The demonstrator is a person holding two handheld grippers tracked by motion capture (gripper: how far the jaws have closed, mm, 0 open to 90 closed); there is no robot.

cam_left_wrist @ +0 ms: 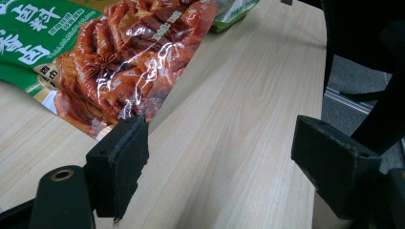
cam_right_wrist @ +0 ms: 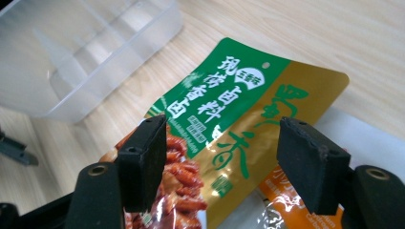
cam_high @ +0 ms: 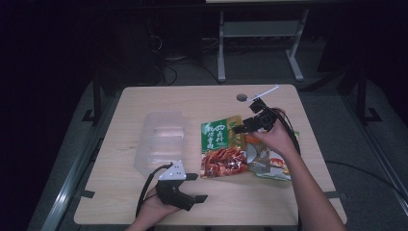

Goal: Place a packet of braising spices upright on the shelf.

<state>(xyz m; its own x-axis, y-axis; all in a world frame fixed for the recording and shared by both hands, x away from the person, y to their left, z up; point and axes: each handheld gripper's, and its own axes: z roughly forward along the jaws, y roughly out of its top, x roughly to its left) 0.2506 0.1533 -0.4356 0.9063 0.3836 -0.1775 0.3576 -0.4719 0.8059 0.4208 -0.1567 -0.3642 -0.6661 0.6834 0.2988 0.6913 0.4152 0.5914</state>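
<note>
Right gripper view: the right claw (cam_right_wrist: 222, 162) hovers, jaws apart, just above the green pouch (cam_right_wrist: 229, 114), bin (cam_right_wrist: 71, 57) beyond; likely the approach step, and next it must drop and pinch the pouch's edge; left claw (cam_left_wrist: 219, 162) apart, idle, pouch just ahead.

Printed text on a seasoning packet
White Chinese characters "现捞卤香料" are read on the green-and-gold packet (cam_right_wrist: 229, 109); smaller print is left illegible.

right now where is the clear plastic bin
In the high view, the clear plastic bin sits left of centre on the table, just left of the green seasoning packet.
</note>
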